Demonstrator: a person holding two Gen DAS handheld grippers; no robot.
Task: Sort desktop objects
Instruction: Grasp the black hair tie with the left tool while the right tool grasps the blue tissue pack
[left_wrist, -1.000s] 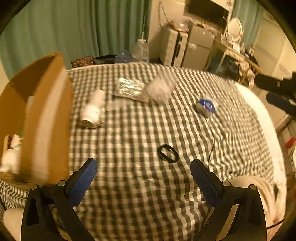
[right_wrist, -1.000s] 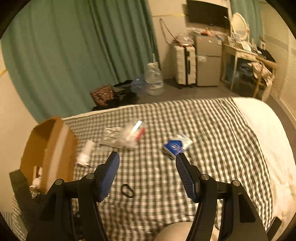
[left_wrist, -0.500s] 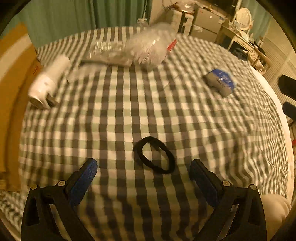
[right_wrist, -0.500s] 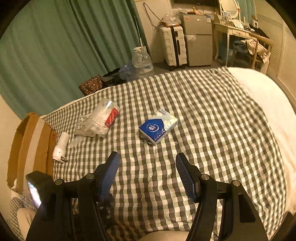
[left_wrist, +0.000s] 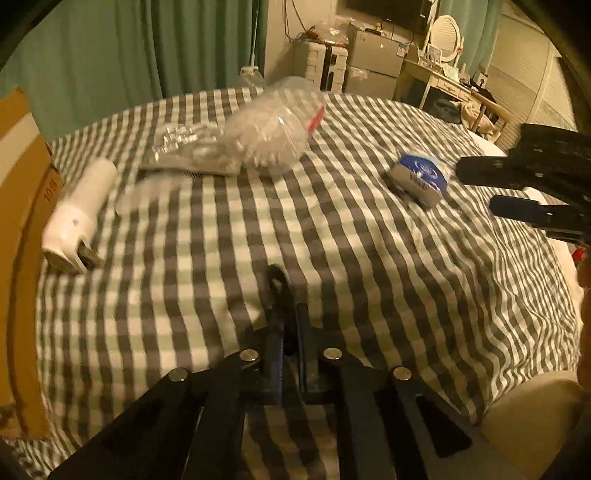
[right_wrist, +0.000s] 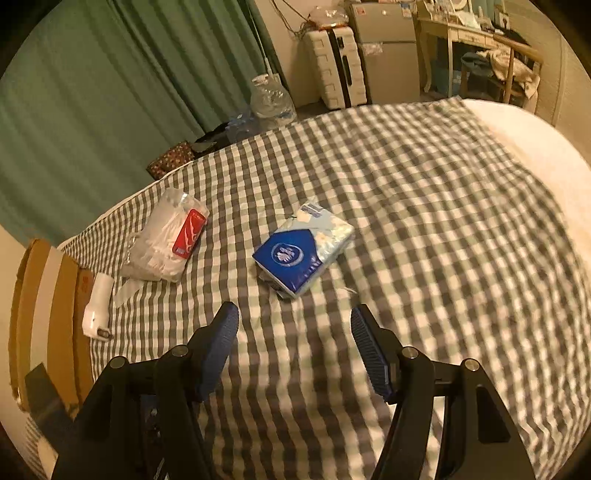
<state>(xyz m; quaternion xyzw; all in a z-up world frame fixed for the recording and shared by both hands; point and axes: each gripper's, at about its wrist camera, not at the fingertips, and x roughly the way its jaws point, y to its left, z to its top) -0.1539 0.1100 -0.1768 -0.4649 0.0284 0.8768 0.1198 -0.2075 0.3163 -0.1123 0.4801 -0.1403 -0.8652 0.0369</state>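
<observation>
- The left gripper, which was gaping wide over the black hair tie half a second ago, is now standing with its jaws together, pinching the near end of the band; the far loop is poking out past the fingertips and is lying squashed narrow on the checked cloth.
- That is telling me the first pick is secured, so a lift toward the cardboard box at the left edge is likely coming next.
- The right gripper is coming in lower than a second ago, jaws standing apart with nothing between them, only cloth under the gap.
- The blue tissue pack is lying just beyond its fingertips, not touched yet; it looks like that gripper's target.
- Farther left, the clear bag of white plastic pieces is resting on the cloth, and the white cylindrical device is lying beside the box.
</observation>
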